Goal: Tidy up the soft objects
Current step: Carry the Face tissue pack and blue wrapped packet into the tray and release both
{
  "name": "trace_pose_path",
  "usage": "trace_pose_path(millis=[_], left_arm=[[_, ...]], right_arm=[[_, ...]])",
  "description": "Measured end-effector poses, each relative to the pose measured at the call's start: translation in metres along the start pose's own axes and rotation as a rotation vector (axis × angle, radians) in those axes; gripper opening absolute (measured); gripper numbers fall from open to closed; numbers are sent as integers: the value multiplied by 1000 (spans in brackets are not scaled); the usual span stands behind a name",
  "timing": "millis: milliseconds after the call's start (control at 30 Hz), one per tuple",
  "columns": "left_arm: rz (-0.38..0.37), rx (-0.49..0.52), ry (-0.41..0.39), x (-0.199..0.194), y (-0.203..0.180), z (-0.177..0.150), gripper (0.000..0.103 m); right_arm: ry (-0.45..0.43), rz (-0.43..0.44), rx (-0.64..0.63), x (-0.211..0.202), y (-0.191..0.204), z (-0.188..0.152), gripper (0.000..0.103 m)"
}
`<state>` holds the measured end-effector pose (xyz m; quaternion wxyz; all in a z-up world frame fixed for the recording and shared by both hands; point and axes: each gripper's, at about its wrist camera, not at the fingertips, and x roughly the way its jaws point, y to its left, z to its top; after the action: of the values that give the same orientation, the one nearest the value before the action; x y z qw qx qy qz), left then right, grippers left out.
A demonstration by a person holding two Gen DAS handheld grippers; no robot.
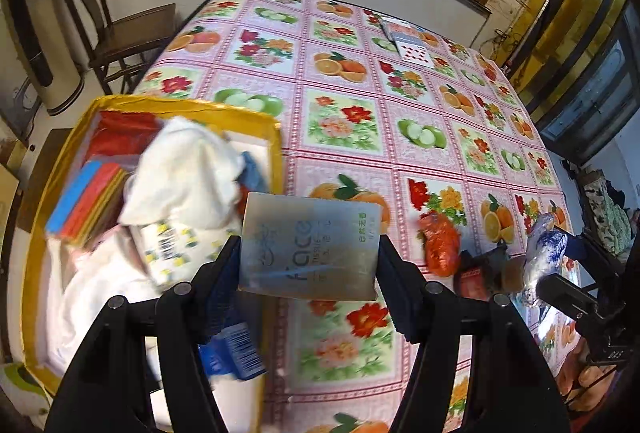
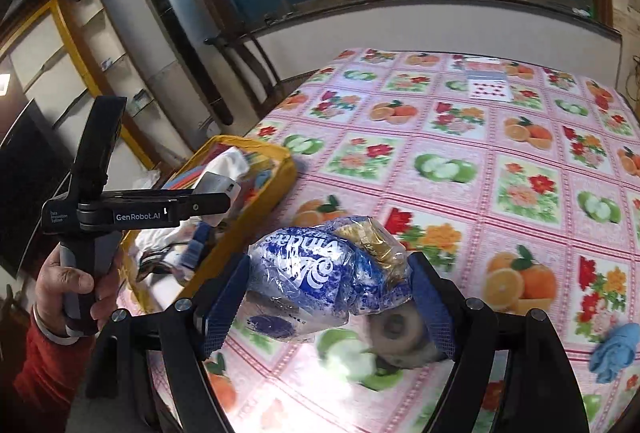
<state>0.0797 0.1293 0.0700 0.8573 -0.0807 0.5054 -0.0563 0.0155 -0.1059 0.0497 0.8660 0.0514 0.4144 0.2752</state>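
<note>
Left tool (image 1: 309, 253) grips a grey tissue pack (image 1: 310, 245); right tool (image 2: 328, 297) clamps a blue-printed bag (image 2: 304, 269) (contents blurred) above the bench (image 2: 460, 169).

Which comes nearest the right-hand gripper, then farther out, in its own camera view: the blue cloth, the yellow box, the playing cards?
From the right gripper:
1. Yellow box, to the left at the table edge.
2. Blue cloth, far right; these first two are nearly too close to call.
3. Playing cards, far end of the table, plainly farthest.

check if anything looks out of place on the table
A blue cloth lies crumpled alone on the tablecloth, far from the yellow box holding the other soft things. An orange wrapped item also sits loose outside it.
</note>
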Motion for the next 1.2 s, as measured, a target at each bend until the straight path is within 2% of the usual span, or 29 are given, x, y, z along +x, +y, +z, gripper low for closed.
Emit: trace_pose_path(millis=[200, 367, 500, 667, 933, 1033, 1200], left_arm=[[103, -108, -29, -21, 75, -37, 64], [147, -186, -53, -29, 115, -66, 64], [185, -229, -68, -25, 132, -77, 63], [158, -278, -71, -20, 147, -86, 66], [151, -363, -155, -39, 149, -93, 73], [126, -364, -174, -46, 136, -96, 74], [76, -317, -181, -44, 95, -96, 77]], right_arm=[[65, 120, -110, 66, 96, 9, 81], [136, 137, -196, 127, 158, 6, 81], [154, 82, -274, 156, 191, -3, 82], [161, 116, -209, 162, 185, -6, 85], [83, 171, -116, 109, 150, -13, 90], [28, 205, -59, 78, 126, -25, 95], [-11, 220, 23, 39, 80, -54, 96]])
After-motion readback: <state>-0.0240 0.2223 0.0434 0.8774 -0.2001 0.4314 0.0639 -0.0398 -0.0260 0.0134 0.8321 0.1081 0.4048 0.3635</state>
